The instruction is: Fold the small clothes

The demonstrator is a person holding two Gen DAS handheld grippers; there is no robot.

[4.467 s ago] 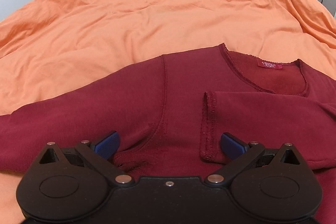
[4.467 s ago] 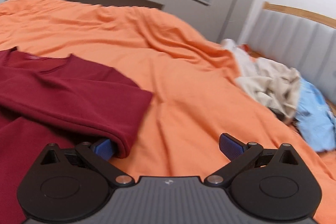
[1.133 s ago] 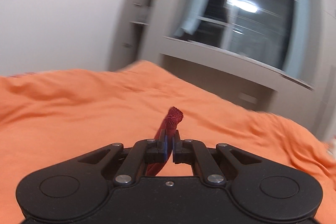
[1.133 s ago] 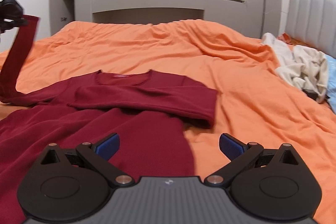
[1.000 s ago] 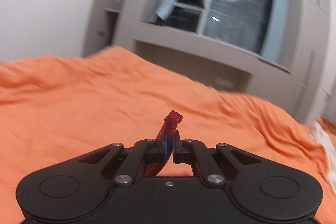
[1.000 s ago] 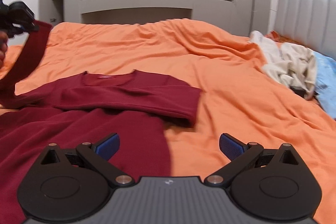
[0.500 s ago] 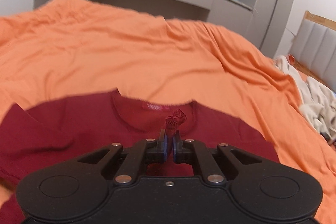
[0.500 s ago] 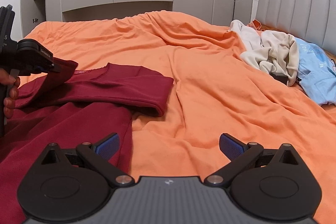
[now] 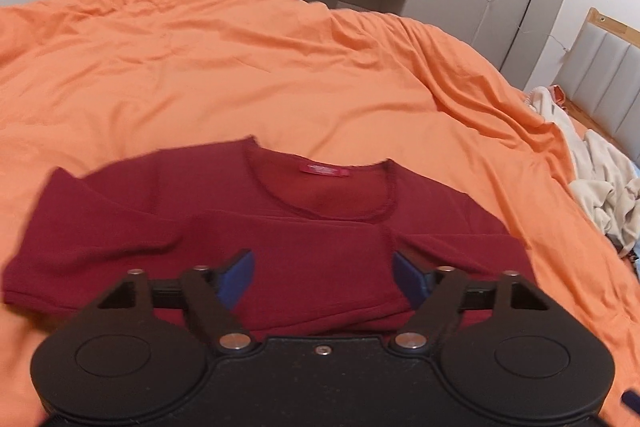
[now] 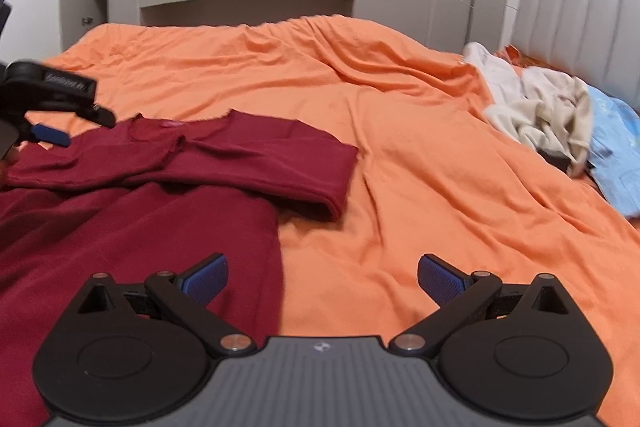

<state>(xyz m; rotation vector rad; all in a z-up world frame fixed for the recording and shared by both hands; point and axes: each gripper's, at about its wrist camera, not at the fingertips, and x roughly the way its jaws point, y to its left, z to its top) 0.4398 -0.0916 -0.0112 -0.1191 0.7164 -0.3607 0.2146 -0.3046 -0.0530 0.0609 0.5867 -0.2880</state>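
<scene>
Garment under work: a dark red long-sleeved knit top (image 9: pixel 280 227) lying flat on a rumpled orange bed cover (image 9: pixel 280 67), its neckline with a small red label turned toward the far side of the bed. Both sleeves are folded inward across the chest, and their cuffs meet near the neckline (seen best in the right wrist view). The lower body of the top (image 10: pixel 132 239) spreads toward the near edge of the cover.

Left gripper (image 9: pixel 323 279): black, with 2 blue pads; its jaws are opening, parted above the folded sleeves with no cloth pinched between them. In the right wrist view the same tool (image 10: pixel 60 123) hangs over the left shoulder of the top.

Right gripper (image 10: pixel 322 277): jaws spread wide and empty, straddling the right side edge of the top, the left pad over red cloth and the right pad over bare orange cover.

Background: a heap of cream and light blue clothes (image 10: pixel 560 123) beside a grey padded headboard (image 10: pixel 580 23), well apart from the top.
</scene>
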